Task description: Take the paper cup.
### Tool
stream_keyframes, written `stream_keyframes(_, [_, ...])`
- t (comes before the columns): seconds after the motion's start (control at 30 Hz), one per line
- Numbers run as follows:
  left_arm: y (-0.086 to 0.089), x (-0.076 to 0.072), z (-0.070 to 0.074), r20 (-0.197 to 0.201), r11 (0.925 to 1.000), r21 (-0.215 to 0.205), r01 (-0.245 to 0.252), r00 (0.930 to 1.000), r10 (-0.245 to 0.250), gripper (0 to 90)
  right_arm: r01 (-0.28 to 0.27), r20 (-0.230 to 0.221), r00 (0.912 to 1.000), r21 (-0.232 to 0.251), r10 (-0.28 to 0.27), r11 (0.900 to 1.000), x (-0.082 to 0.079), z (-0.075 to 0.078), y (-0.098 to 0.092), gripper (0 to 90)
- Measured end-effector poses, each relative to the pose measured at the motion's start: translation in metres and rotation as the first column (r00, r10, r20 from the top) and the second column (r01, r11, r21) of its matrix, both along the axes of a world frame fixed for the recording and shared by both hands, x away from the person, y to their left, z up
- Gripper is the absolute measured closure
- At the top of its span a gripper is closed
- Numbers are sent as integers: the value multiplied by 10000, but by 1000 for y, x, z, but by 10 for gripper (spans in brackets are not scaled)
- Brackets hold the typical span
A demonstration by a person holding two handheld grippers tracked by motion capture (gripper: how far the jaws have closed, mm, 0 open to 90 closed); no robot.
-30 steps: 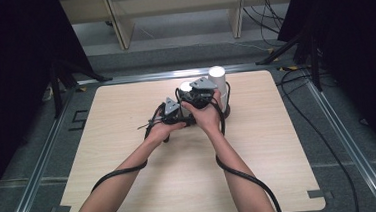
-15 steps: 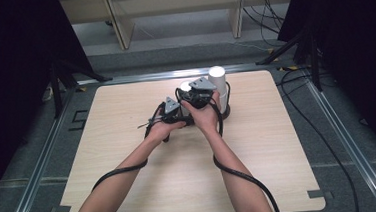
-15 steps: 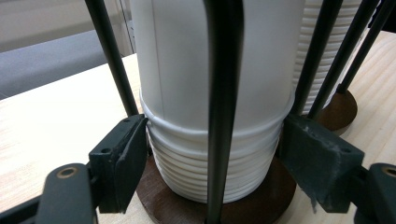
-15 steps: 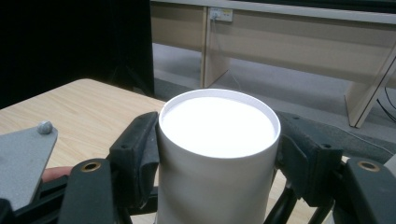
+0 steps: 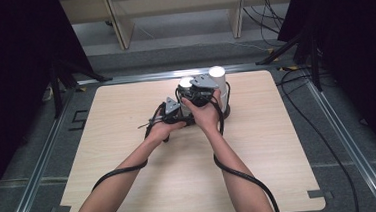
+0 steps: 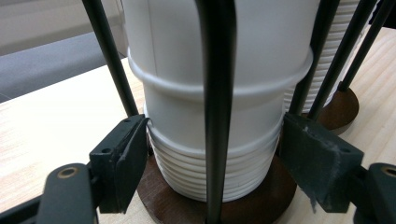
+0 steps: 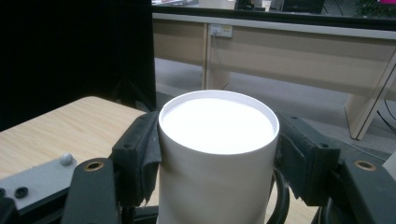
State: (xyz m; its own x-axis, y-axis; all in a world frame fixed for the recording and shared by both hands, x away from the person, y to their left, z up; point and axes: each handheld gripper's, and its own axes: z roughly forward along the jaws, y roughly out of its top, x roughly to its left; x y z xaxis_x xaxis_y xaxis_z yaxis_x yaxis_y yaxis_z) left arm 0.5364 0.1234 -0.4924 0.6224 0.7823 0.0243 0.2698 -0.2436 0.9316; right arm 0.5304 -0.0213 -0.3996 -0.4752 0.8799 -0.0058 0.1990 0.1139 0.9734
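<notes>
Two cup stacks are recorded near the far middle of the tabletop (image 5: 129, 155), each standing on a round brown base inside black wire rods. Left tongs (image 5: 172, 112): set low on the nearer stack of white cups (image 6: 219, 130), just above its brown base (image 6: 154, 196); the pads are seen against the ribbed lower rims on both sides, the jaws having just been closing. Right tongs (image 5: 202, 92): clamped on the upturned top cup (image 7: 218, 154) of that stack, pads pressed to both sides, the jaws having just been closing. Second white stack (image 5: 217, 74): placed just right of and behind the first.
</notes>
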Motion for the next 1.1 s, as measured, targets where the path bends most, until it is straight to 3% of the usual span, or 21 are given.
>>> stream_keyframes(0.03, [0, 0, 0, 1, 10000, 20, -2, 10000, 2, 236, -38, 29, 10000, 169, 38, 9999, 0, 1, 1, 355])
stream_keyframes(0.07, [0, 0, 0, 12, 10000, 39, 0, 10000, 0, 237, -59, 202, 9998, -71, 60, 10000, 0, 3, -2, 355])
stream_keyframes(0.13, [0, 0, 0, 61, 10000, 27, 28, 10000, -28, 237, -54, 151, 9999, 264, 50, 9996, -2, 8, -1, 356])
stream_keyframes(0.33, [0, -1, 0, 40, 9998, 184, -11, 10000, 10, 236, -50, 199, 9998, 437, 41, 9990, -5, 17, -1, 358])
stream_keyframes(0.57, [-1, -1, 0, 60, 9999, 164, -41, 10000, 40, 236, -125, 627, 9980, 527, 92, 9985, -9, 32, -3, 359])
stream_keyframes(0.63, [0, 0, 0, 67, 9987, 516, 7, 10000, -11, 236, -175, 709, 9974, 509, 139, 9986, -9, 33, -4, 359])
stream_keyframes(0.7, [1, -1, 0, 72, 9987, 506, 12, 10000, -16, 234, -109, 599, 9982, 614, 72, 9981, -11, 36, -3, 359])
stream_keyframes(0.83, [1, -1, 0, 122, 9985, 543, 42, 9999, -49, 229, -197, 883, 9960, 520, 151, 9985, -13, 42, -4, 359])
stream_keyframes(0.87, [0, -1, -1, 144, 9994, 339, 20, 9999, -24, 227, -154, 1093, 9939, 337, 116, 9993, -13, 43, -6, 360])
stream_keyframes(0.97, [1, -1, -1, 161, 9997, 251, 0, 9999, -4, 214, -261, 1033, 9945, 689, 189, 9973, -16, 48, -5, 360])
stream_keyframes(1.1, [2, -4, 0, 218, 9994, 333, 36, 9998, -43, 199, -287, 1270, 9917, 575, 213, 9979, -18, 53, -6, 360])
